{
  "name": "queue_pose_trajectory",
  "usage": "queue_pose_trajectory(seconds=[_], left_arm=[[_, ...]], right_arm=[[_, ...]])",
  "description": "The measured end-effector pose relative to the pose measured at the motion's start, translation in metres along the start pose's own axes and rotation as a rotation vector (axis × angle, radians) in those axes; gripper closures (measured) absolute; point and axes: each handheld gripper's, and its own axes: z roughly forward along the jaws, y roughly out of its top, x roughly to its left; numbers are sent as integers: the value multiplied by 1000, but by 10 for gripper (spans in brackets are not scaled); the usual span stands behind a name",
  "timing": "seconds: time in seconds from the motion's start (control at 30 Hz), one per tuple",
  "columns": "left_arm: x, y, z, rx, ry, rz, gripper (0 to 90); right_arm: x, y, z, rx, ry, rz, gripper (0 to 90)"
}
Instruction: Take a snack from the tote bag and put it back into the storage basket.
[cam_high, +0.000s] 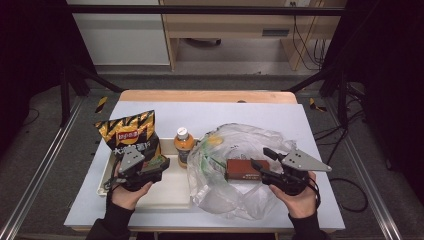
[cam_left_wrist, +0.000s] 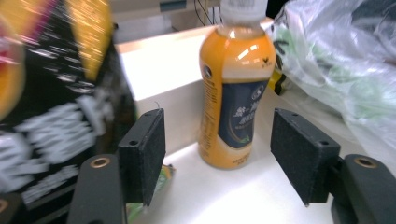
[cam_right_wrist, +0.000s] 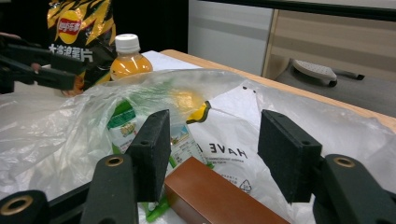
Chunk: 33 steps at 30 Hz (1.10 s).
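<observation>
A black and yellow chips bag (cam_high: 131, 135) stands upright at the left end of a white tray (cam_high: 170, 197). An orange drink bottle (cam_high: 183, 145) with a white cap stands upright at the tray's far right corner. My left gripper (cam_high: 158, 163) hovers low over the tray beside the chips bag, open and empty (cam_left_wrist: 217, 135), with the bottle (cam_left_wrist: 236, 93) a little ahead of its jaws. A crumpled clear plastic bag (cam_high: 235, 165) lies to the right, holding a green packet (cam_right_wrist: 122, 126). My right gripper (cam_high: 263, 158) is open (cam_right_wrist: 212, 140) over a brown box (cam_right_wrist: 219, 196) at the bag's mouth.
The table (cam_high: 210, 112) has a white cover and a wooden far edge (cam_high: 205, 95). Black frame posts (cam_high: 65, 95) stand at both far corners, with cables on the floor to the right. Bare cover lies behind the bag and the bottle.
</observation>
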Motion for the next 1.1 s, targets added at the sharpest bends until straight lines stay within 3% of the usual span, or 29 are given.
queue_pose_trajectory(seconds=[0.13,0.47,0.73,1.1], left_arm=[[9,2,-15,-28,8,-21,312],[22,5,-28,-52,25,-41,274],[32,9,-35,-65,43,-53,245],[44,9,-41,-72,67,-71,222]], right_arm=[[2,2,2,-1,6,-4,446],[16,1,20,52,46,-24,435],[33,1,43,86,43,-36,438],[40,-11,67,143,21,-12,512]])
